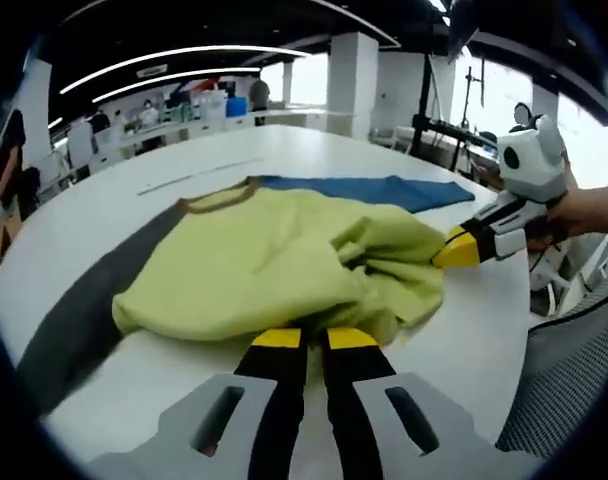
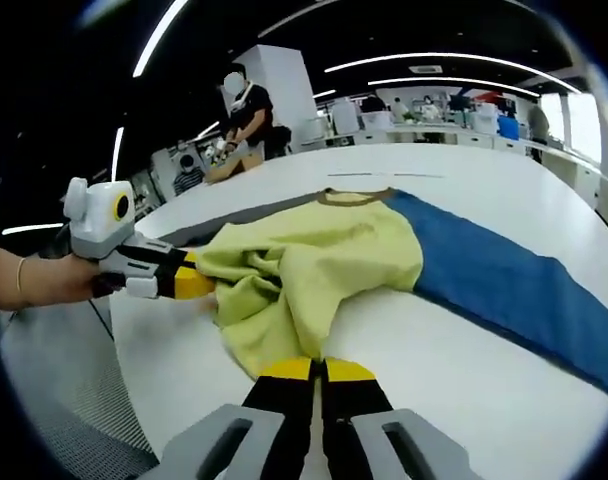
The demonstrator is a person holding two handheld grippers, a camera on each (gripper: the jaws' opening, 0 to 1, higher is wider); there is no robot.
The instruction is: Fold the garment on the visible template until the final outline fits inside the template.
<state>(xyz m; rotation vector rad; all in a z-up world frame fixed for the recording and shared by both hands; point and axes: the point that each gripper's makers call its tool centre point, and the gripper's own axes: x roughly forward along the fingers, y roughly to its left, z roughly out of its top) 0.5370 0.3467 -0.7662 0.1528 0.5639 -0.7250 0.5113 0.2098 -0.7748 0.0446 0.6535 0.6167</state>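
On the white table (image 1: 104,215) the yellow garment (image 1: 254,265) lies half on the template, which shows as a dark strip (image 1: 84,320) on one side and a blue strip (image 1: 374,190) on the other. Folding looks barely begun: the collar end is flat, the hem end bunched (no clean crease yet). Both grippers pinch that bunched hem, jaws pressed together on cloth: the left gripper (image 1: 314,338) and the right gripper (image 2: 317,370), near each other. The near table edge sits just behind the grippers; beyond the collar the table is bare, so there is room to carry the hem forward.
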